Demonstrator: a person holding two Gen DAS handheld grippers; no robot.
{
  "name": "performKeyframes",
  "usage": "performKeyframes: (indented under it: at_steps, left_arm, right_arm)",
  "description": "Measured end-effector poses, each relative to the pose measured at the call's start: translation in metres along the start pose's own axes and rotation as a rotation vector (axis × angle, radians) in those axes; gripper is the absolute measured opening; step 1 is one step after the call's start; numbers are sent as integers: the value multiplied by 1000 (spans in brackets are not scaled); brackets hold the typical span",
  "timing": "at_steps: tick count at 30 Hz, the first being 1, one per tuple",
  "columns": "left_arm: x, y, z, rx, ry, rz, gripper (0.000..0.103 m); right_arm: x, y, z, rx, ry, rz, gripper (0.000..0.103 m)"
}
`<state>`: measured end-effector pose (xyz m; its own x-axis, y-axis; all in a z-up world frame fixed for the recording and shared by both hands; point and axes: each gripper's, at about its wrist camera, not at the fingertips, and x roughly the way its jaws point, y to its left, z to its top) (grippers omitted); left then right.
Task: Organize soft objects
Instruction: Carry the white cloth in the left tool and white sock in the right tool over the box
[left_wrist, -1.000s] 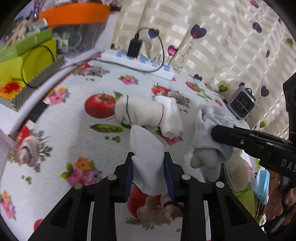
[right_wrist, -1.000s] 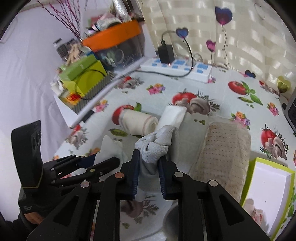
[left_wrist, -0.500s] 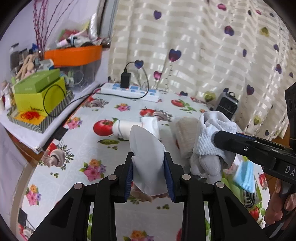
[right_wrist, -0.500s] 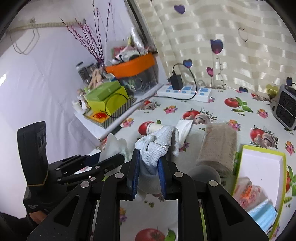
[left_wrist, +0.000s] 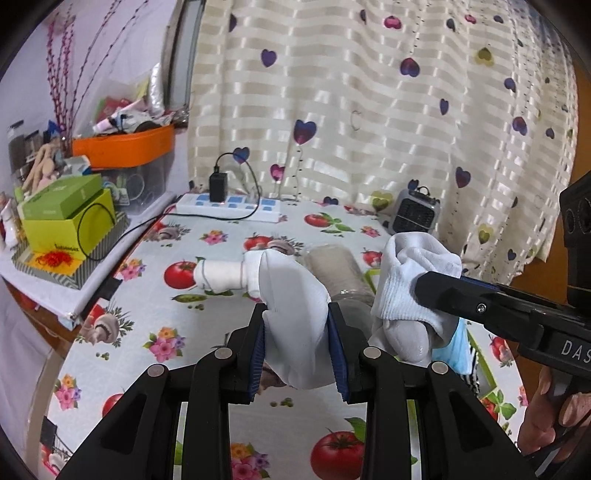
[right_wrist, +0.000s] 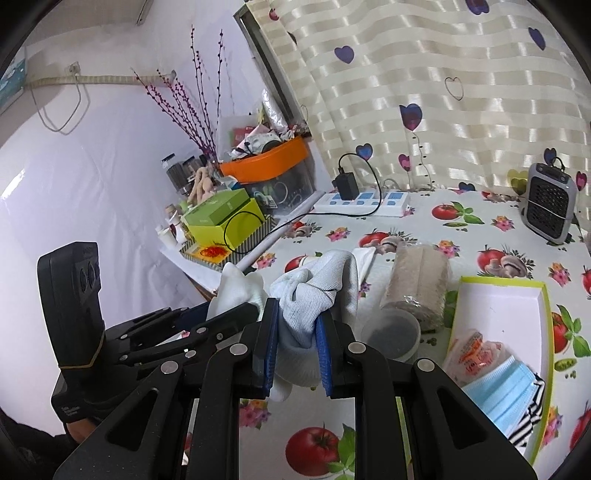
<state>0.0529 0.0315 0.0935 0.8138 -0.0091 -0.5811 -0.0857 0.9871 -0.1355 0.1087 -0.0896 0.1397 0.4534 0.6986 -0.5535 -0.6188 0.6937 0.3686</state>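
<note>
My left gripper (left_wrist: 297, 328) is shut on one end of a white sock (left_wrist: 295, 295), held well above the table. My right gripper (right_wrist: 295, 325) is shut on the other, greyish bunched end of the sock (right_wrist: 303, 299); it also shows in the left wrist view (left_wrist: 406, 288) at the right. The two grippers are side by side, the left one seen at the left in the right wrist view (right_wrist: 221, 314). A rolled cream sock pair (left_wrist: 221, 275) and a beige rolled towel (right_wrist: 415, 280) lie on the table below.
A green-rimmed tray (right_wrist: 539, 295) at the right holds a blue face mask (right_wrist: 506, 391) and a striped cloth. A lidded cup (right_wrist: 391, 332) stands by the towel. A power strip (left_wrist: 229, 206), a small heater (right_wrist: 550, 203) and stacked boxes (left_wrist: 62, 221) line the table's edges.
Both grippers have risen together with the sock, away from the table. The table objects now look smaller and farther below.
</note>
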Motion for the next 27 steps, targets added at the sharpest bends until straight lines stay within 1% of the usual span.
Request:
performKeyframes:
  at_steps: [9,17,27]
  left_arm:
    - [-6,-14,0,20,-6,-18,30]
    - [0,-30,2,44,0,-53,30]
    - [24,-58,8,73,27,-147,30]
  right_arm:
    - [-19,-6,-6,23,-38,-2,20]
    - [-32,-21,-10,55,-56,-18,20]
    - [-50,-59,-15,128,-88,-74,20]
